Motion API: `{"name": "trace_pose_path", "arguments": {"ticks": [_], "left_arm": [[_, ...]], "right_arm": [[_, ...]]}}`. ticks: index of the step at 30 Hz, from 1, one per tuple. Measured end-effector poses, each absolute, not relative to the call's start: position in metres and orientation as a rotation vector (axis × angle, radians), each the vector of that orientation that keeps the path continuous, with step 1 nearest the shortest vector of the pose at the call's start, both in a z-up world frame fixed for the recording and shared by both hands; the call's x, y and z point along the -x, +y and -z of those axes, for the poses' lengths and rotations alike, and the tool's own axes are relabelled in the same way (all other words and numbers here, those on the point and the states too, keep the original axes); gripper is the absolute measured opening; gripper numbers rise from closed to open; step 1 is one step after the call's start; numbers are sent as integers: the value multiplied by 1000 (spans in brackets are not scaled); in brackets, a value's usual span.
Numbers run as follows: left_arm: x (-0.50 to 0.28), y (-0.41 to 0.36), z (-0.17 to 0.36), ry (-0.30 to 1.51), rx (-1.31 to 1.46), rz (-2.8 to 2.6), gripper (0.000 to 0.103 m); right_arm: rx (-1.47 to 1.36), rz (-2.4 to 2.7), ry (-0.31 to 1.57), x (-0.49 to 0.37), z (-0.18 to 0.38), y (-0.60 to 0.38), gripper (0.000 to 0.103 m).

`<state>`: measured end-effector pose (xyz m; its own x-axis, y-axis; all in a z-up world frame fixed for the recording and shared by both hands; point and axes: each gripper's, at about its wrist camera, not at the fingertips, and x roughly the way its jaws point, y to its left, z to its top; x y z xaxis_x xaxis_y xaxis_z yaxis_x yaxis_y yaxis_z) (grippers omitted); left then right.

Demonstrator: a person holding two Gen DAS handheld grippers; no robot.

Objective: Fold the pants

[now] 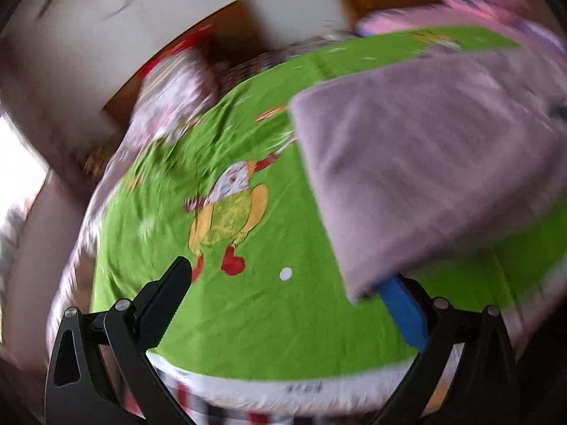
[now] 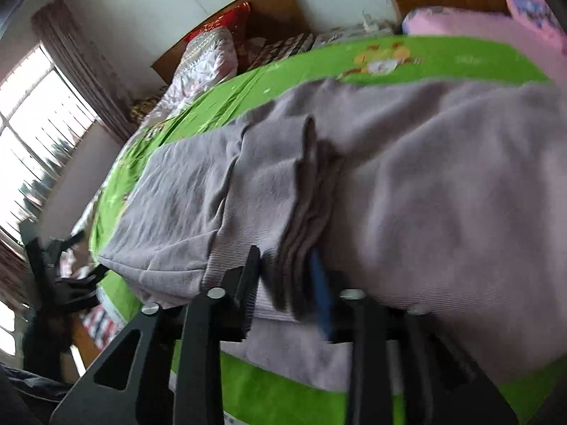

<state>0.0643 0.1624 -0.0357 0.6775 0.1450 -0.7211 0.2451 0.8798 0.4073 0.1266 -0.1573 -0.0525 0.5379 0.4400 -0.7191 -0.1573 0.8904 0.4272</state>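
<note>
Mauve-grey pants [image 2: 407, 191] lie folded on a green cartoon bedsheet [image 1: 248, 304]. In the left wrist view the pants [image 1: 425, 163] fill the right side, their near corner over the blue-padded finger. My left gripper [image 1: 283, 276] is open wide over the sheet, empty; it also shows at the far left of the right wrist view [image 2: 71, 269]. My right gripper [image 2: 287, 258] is shut on a bunched fold of the pants' ribbed edge, held between the black finger and the blue pad.
A patterned pillow [image 2: 209, 56] and wooden headboard [image 2: 269, 10] lie at the bed's far end. A pink cushion [image 2: 496, 24] sits far right. A window with curtains [image 2: 32, 120] is at the left. The bed's near edge runs just under the grippers.
</note>
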Motion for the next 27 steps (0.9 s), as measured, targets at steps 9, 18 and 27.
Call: {"name": "trace_pose_path", "arguments": {"ticks": [9,18,27], "left_arm": [[-107,146,-34,690,-7,244,101],[-133,115,63,898,-129,225,102],[-146,136,-8,831,58,306,101]], "right_arm": [[-55,-463,794,-134,14,-97,38],[102,-497,896,-130,54,-86,49],[67,-537,887,-148,25,-97,72]]}}
